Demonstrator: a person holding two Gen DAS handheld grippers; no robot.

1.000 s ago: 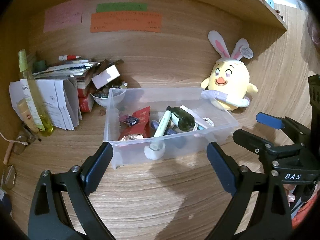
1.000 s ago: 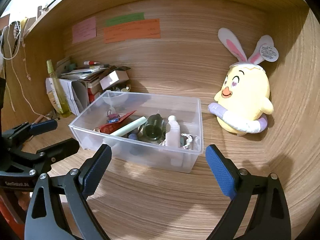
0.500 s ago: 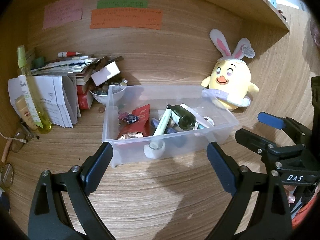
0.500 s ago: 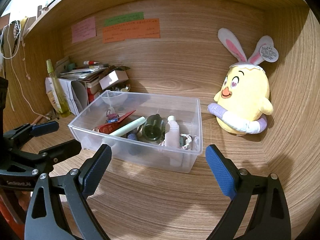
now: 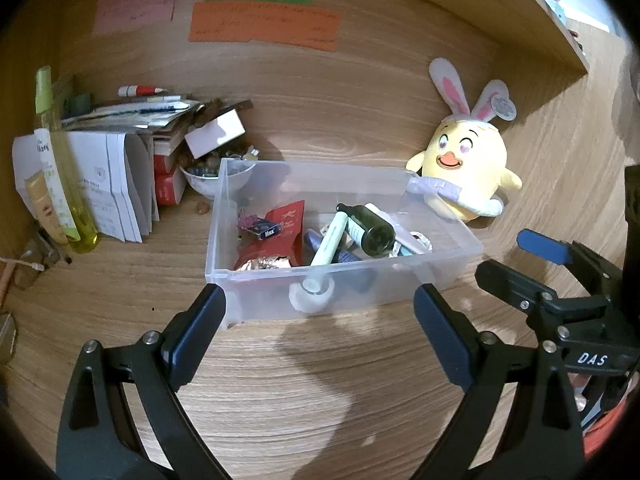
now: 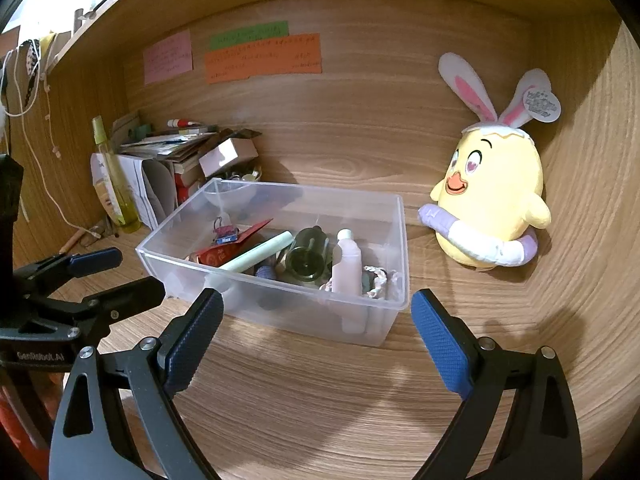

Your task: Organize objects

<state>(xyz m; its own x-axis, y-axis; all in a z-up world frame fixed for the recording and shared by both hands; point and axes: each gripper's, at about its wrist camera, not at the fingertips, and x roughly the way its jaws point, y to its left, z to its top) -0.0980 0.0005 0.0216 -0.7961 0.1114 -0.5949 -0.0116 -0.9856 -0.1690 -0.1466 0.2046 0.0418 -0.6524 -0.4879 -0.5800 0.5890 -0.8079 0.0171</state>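
Little had moved since a second earlier: my left gripper (image 5: 318, 320) had edged slightly nearer the clear plastic bin (image 5: 360, 296), and my right gripper (image 6: 316, 330) barely shifted. Both hung over the desk (image 6: 320, 400) with jaws wide apart, holding nothing. Inside the bin lay a dark green bottle (image 5: 370, 228), a pale green tube (image 5: 330, 240), a red packet (image 5: 280, 232) and a pink bottle (image 6: 347, 264). Just beside its far right corner sat the yellow chick plush (image 6: 494, 204).
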